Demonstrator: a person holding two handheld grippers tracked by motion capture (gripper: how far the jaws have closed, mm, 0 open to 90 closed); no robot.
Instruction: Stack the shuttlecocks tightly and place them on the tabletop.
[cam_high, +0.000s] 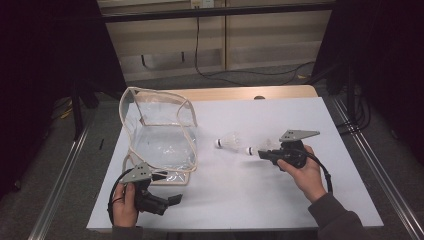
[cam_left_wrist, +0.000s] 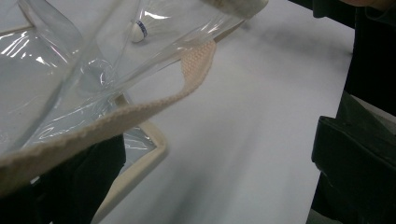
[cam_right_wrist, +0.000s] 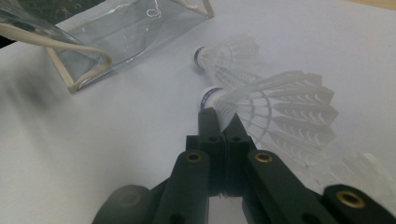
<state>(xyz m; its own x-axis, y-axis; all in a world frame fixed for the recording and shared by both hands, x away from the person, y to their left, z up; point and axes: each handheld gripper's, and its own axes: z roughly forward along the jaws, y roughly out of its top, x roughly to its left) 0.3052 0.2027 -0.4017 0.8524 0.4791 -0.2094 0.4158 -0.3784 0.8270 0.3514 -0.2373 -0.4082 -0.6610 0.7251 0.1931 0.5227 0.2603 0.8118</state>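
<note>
1. Right gripper (cam_high: 264, 154) is clamped tight on a shuttlecock (cam_right_wrist: 275, 102), pinching the feather skirt just behind the cork; the jaws look fully closed on it in the right gripper view.
2. Held shuttlecock's long axis: cork (cam_high: 248, 150) leads and points toward the bag side of the counter (cam_high: 280, 200), feathers trail back over the jaws. So it is already roughly nose-first for insertion.
3. Clear bag (cam_high: 160, 135) with cream webbing trim sits on the counter's left half, well apart from the right gripper. In the high view its mouth looks to be on the near side, by the left hand; I can't tell exactly how wide it stands.
4. Left gripper (cam_high: 172, 199): the left gripper view shows the webbing strap (cam_left_wrist: 140, 112) and clear film draped over the left jaw, with the other jaw standing well off at the right edge. Reads as wide, hooked under the trim to prop the mouth up, not pinching.
5. Second shuttlecock (cam_high: 227, 141) lies loose on its side between bag and right gripper, cork pointing toward the bag too. It sits near the straight line of travel.
6. Key relation, my read: the bag mouth lies to the left of the held shuttlecock and nearer the person, so the right hand carries leftward and toward the left gripper. The right hand is the one with the load; the left is nearest the bag and just keeps it open.
7. Risk: the feathers brushing the loose shuttlecock on the way past.
</note>
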